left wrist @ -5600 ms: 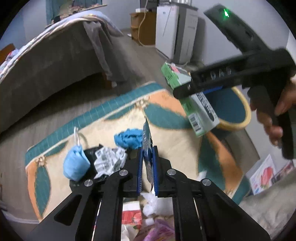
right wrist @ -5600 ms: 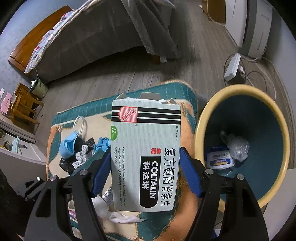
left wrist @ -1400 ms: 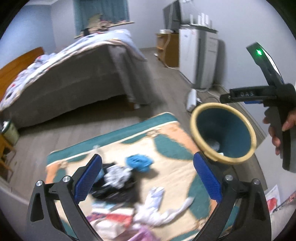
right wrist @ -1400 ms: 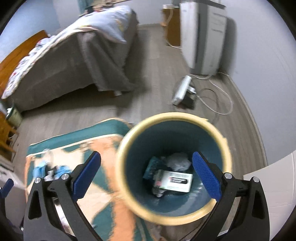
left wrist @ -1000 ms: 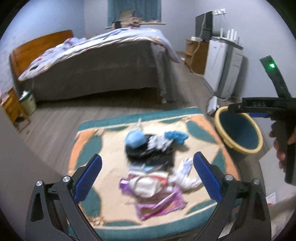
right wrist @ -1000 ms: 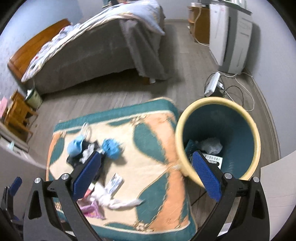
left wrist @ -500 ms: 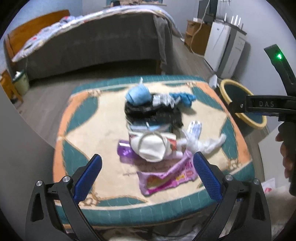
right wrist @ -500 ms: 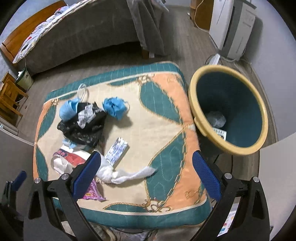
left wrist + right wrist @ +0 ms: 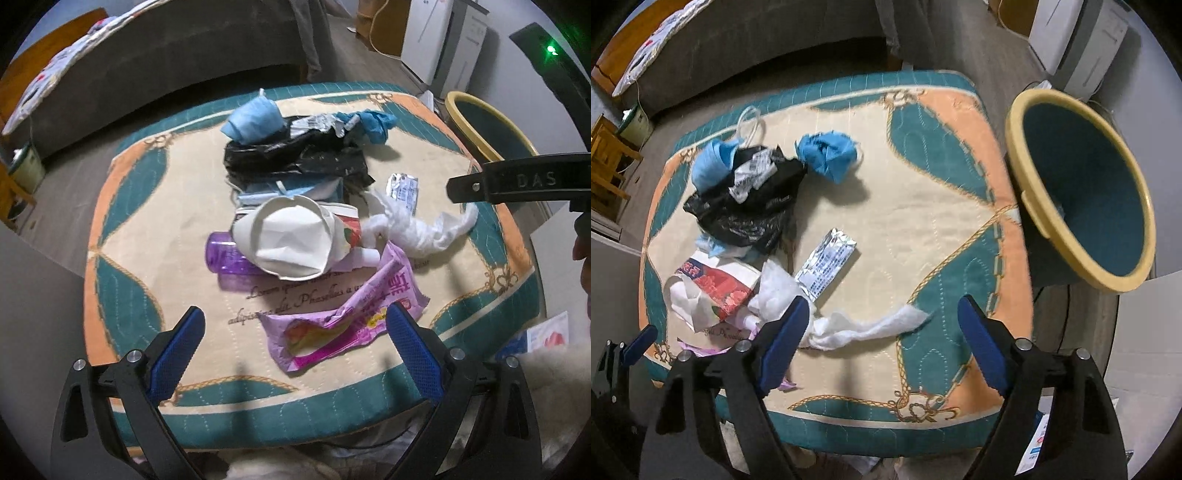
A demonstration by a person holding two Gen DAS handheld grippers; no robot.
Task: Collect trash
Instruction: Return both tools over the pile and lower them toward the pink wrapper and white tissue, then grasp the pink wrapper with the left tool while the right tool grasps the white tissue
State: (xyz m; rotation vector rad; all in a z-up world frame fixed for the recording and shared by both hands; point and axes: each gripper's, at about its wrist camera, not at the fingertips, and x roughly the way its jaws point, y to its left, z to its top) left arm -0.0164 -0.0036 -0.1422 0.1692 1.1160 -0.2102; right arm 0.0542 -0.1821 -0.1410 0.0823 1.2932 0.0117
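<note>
Trash lies on a patterned cushion (image 9: 155, 229): a pink wrapper (image 9: 343, 321), a crushed paper cup (image 9: 291, 236), a purple bottle (image 9: 229, 258), a black bag (image 9: 295, 158), blue masks (image 9: 255, 118) and a twisted white tissue (image 9: 864, 328). A foil packet (image 9: 827, 266) lies mid-cushion. My left gripper (image 9: 291, 332) hangs open above the pink wrapper, nothing between its pads. My right gripper (image 9: 879, 325) hovers over the white tissue, its jaws closing with nothing pressed between them. The yellow-rimmed bin (image 9: 1082, 184) stands at the cushion's right side.
A grey bed (image 9: 166, 55) stands beyond the cushion. White appliances (image 9: 443, 44) and a wooden cabinet line the far wall. A wooden stool (image 9: 605, 166) is at the left. Papers (image 9: 543, 332) lie on the floor by the cushion's near right corner.
Both grippers have come down toward the cushion, so the trash looks larger. The right gripper swung from over the bin to above the white tissue, and its jaws narrowed.
</note>
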